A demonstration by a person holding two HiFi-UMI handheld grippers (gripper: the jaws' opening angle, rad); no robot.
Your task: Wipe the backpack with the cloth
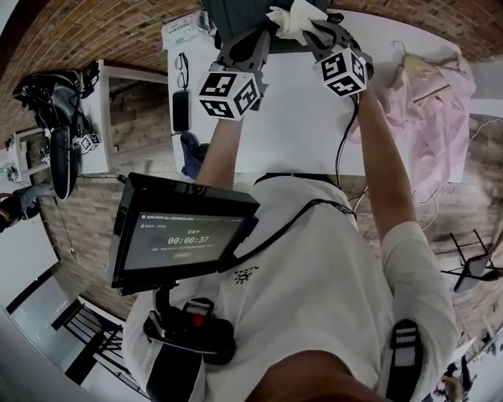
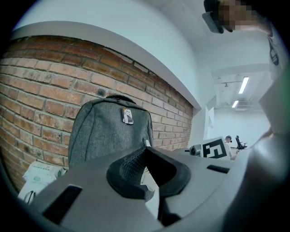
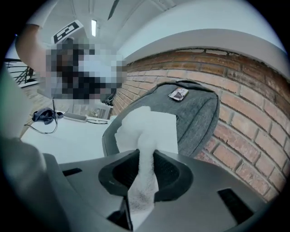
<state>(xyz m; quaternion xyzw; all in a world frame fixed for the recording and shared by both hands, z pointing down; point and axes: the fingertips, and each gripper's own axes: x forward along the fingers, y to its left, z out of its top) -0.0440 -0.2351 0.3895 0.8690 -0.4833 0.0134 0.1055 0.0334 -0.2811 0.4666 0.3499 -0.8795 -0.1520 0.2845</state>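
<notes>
A grey backpack (image 2: 108, 131) stands upright on the white table (image 1: 299, 126) against a brick wall. It also shows behind the cloth in the right gripper view (image 3: 197, 113) and at the head view's top edge (image 1: 240, 14). My right gripper (image 3: 146, 158) is shut on a white cloth (image 3: 147, 129), whose bunched end hangs in front of the backpack's face. From the head the cloth (image 1: 295, 17) shows above the right gripper (image 1: 318, 35). My left gripper (image 2: 145, 152) is level just in front of the backpack, tips together, nothing between them; it (image 1: 247, 43) sits left of the right one.
Glasses (image 1: 182, 69) and a dark phone (image 1: 181, 110) lie at the table's left edge, a wipes packet (image 1: 182, 30) by the backpack's left foot. A pink garment (image 1: 432, 102) on a hanger covers the table's right side. A tablet (image 1: 185, 235) hangs at the person's chest.
</notes>
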